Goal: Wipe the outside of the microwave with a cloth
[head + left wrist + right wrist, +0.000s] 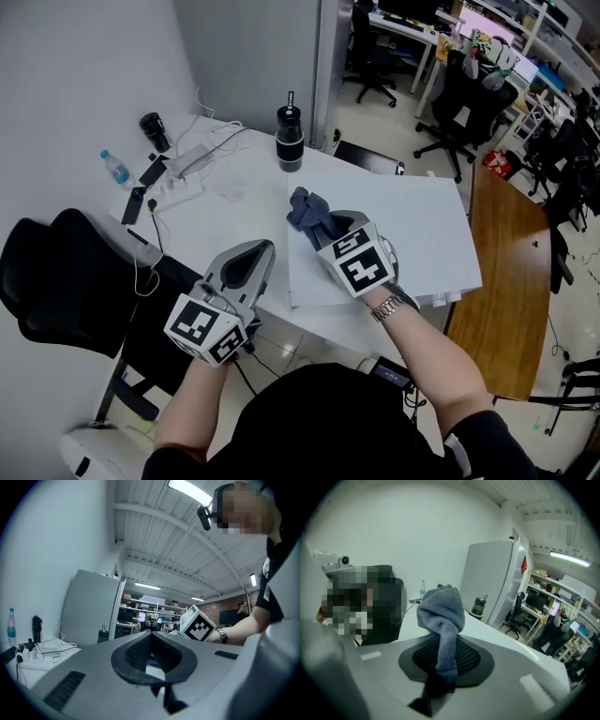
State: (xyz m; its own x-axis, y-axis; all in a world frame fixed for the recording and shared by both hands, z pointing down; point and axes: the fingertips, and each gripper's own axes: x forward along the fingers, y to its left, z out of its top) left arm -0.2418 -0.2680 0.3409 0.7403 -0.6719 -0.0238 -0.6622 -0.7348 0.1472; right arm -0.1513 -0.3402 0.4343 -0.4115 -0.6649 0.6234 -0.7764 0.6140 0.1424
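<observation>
The right gripper (325, 227) is clamped on a grey-blue cloth (306, 208). In the right gripper view the cloth (440, 613) runs as a narrow pinched strip down between the ribbed pads, and a loose rounded bunch of it stands up beyond the tips. That gripper tilts downward over the near left corner of a white, flat-topped box (412, 225) on the counter (220, 220). I take the box for the microwave seen from above, though no door or controls show.

The left gripper (253, 255) sits just to the left of that box, near the counter's near edge. It is clenched with nothing in it: in its own view the pads meet at the tips and only background shows through the gap behind them.

The cloth looks like soft, thick terry. It is light and limp, so it will fold and drag rather than push. Held by one gathered end as it is, the free bunch has to be pressed flat against the casing for the wipe to do anything. A hold nearer the middle of the bunch would give a firmer pad. The grip looks deep enough not to slip.

The casing appears smooth and hard, so the cloth should slide across it easily.

Far left on the counter stand a dark tumbler (290, 141), a water bottle (114, 167) and a power strip (178, 178) with cables, well apart from the work.
</observation>
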